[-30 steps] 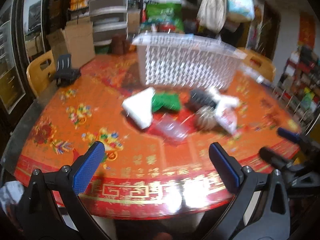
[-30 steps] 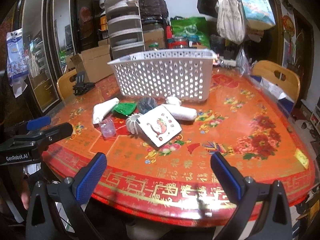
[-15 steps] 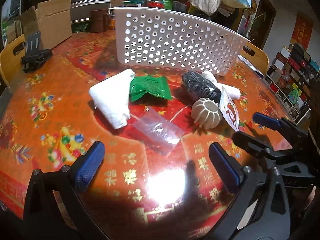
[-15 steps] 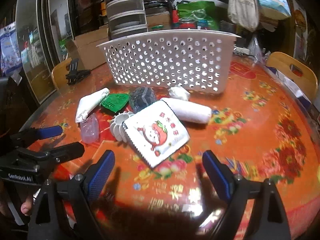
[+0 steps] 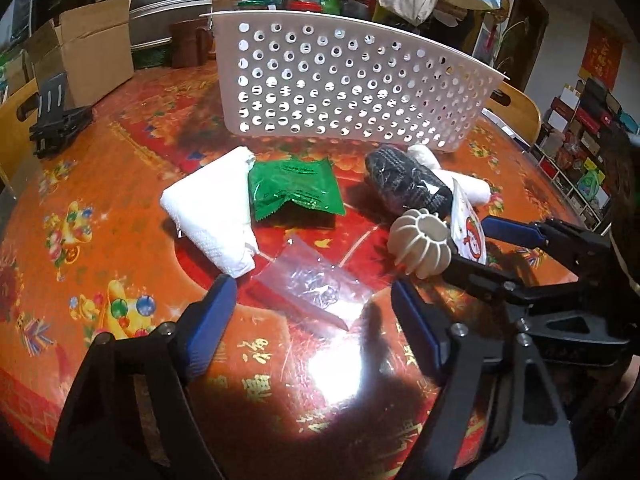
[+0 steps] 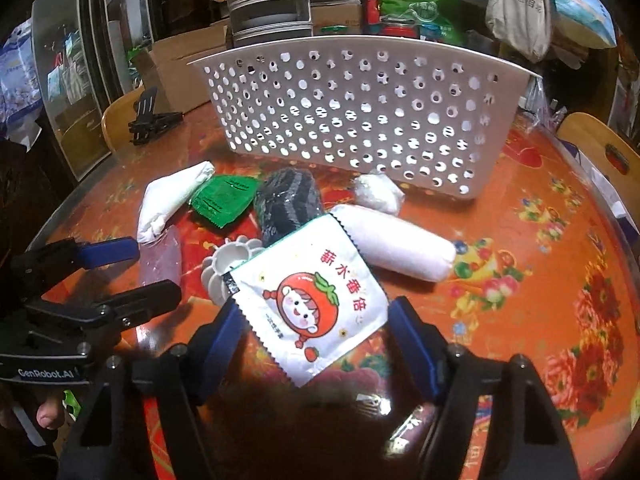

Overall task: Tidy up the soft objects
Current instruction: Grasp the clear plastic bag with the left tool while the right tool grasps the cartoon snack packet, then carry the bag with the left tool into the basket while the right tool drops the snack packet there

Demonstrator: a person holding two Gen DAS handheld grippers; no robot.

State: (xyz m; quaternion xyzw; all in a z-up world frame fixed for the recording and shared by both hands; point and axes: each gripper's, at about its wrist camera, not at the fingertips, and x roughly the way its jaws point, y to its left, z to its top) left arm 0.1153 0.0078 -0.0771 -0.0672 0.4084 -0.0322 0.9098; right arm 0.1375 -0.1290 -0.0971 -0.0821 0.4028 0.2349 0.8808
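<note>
Straddling the white cartoon-printed soft pouch (image 6: 316, 300), the right gripper (image 6: 316, 332) has open jaws; its long diagonal runs near-right; left gripper (image 5: 312, 320), open, frames the clear plastic bag (image 5: 316, 284).

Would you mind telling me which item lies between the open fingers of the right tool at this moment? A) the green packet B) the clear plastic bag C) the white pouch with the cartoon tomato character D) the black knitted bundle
C: in the right wrist view, the white pouch lies between the open right tool fingers, ungripped.
</note>
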